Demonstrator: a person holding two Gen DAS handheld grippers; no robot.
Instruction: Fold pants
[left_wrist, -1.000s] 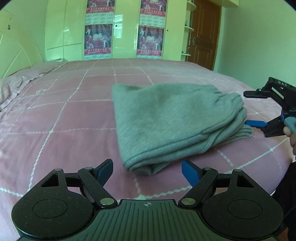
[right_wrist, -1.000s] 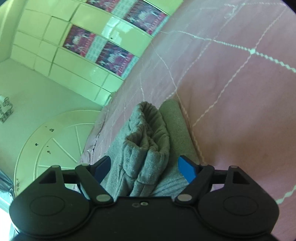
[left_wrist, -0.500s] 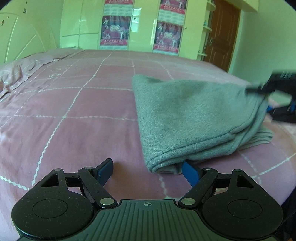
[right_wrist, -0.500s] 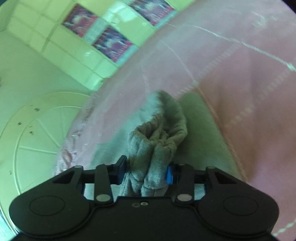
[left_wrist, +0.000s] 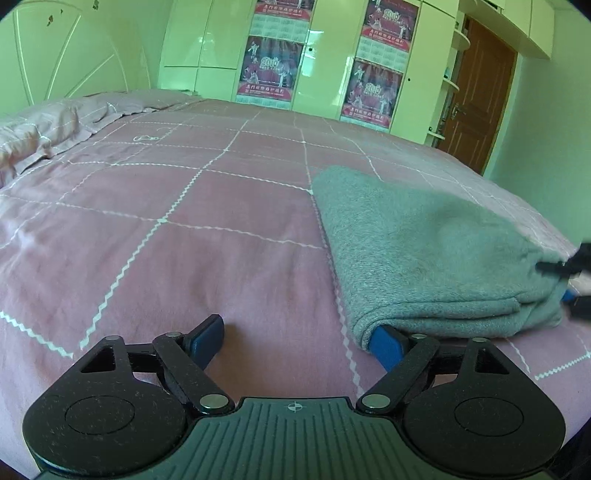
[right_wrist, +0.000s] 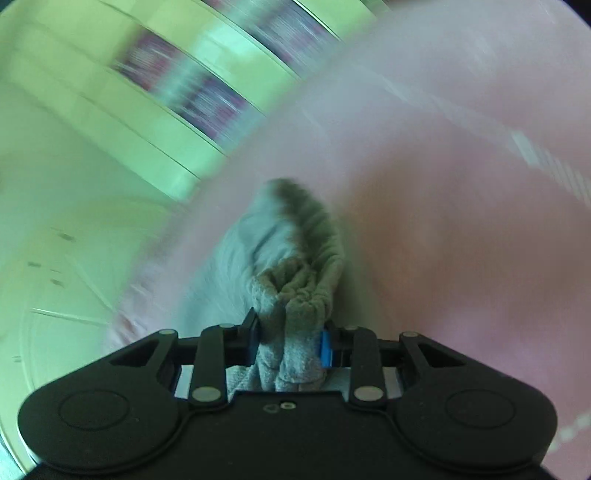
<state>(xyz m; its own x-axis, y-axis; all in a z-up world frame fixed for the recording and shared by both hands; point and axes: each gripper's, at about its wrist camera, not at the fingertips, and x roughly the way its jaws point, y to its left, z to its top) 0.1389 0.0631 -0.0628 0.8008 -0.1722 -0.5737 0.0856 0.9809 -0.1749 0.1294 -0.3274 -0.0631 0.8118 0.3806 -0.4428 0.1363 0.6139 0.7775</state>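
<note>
Since a second ago, the right gripper is going from spread jaws either side of the gathered waistband to pinching that bunch, and its jaws are still closing on it. Meanwhile the left gripper is opening wider, nothing between its fingers; its right-hand pad is lying just under the near corner of the pants.

The grey pants are lying folded in several layers on the pink bed, toward its right edge. By the look of them they are soft, thick, fleece-like and light, likely to sag and slide layer over layer, so the inspector is judging the firm elastic waistband and the folded near corner the sound places to hold.

Blur is smearing the right wrist view, so the bed and wardrobe there are hard to read. How many layers the pads are catching is not showing.
</note>
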